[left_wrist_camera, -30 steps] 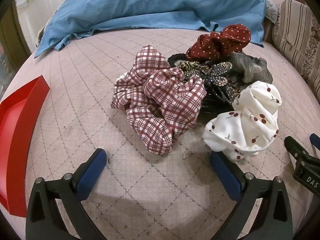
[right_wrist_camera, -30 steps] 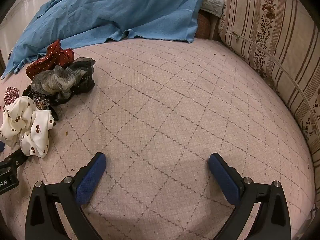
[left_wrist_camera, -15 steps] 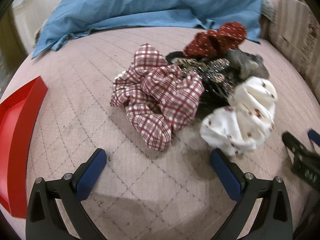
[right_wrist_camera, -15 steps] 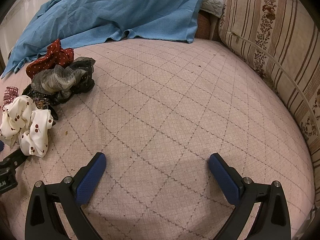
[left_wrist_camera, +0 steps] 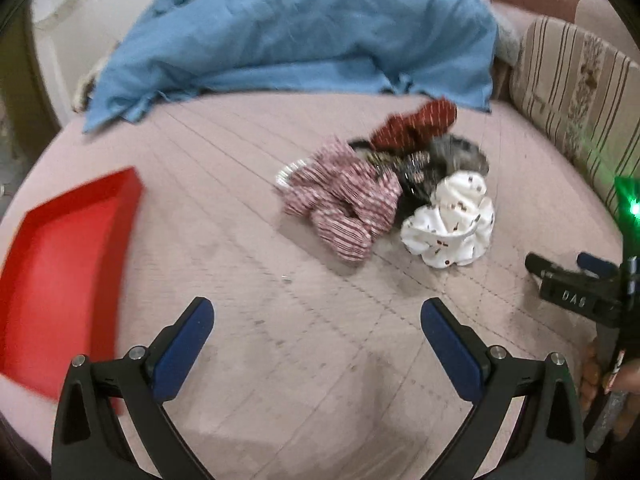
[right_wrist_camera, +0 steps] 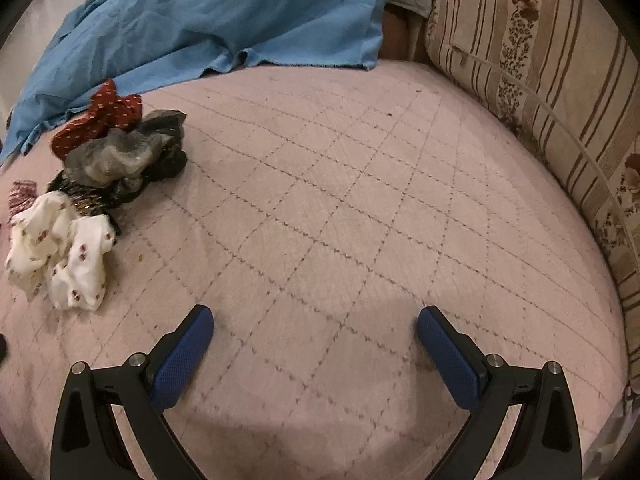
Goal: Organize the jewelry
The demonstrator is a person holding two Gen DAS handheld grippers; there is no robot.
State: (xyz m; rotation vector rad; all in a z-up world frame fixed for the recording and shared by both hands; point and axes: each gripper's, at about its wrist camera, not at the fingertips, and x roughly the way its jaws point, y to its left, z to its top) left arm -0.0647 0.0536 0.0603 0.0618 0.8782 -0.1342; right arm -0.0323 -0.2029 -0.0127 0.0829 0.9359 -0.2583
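Note:
A pile of hair accessories lies on the pink quilted bed: a red-and-white plaid scrunchie (left_wrist_camera: pixel 344 204), a white cherry-print scrunchie (left_wrist_camera: pixel 452 224), a dark red dotted scrunchie (left_wrist_camera: pixel 416 124), a grey one (left_wrist_camera: pixel 460 152) and dark beaded clips (left_wrist_camera: pixel 412 168). My left gripper (left_wrist_camera: pixel 316 340) is open and empty, well short of the pile. A red tray (left_wrist_camera: pixel 64 272) lies to its left. My right gripper (right_wrist_camera: pixel 314 344) is open and empty over bare quilt; the white scrunchie (right_wrist_camera: pixel 60 256), grey one (right_wrist_camera: pixel 120 152) and red one (right_wrist_camera: pixel 100 116) sit to its left.
A blue cloth (left_wrist_camera: pixel 304 36) is heaped at the back of the bed. A striped floral cushion (right_wrist_camera: pixel 540 80) runs along the right side. The right gripper's body (left_wrist_camera: pixel 576 292) shows at the right edge of the left wrist view.
My left gripper has pulled back and up from the pile, so the scrunchies look smaller and more of the red tray shows. The right gripper has shifted only slightly.

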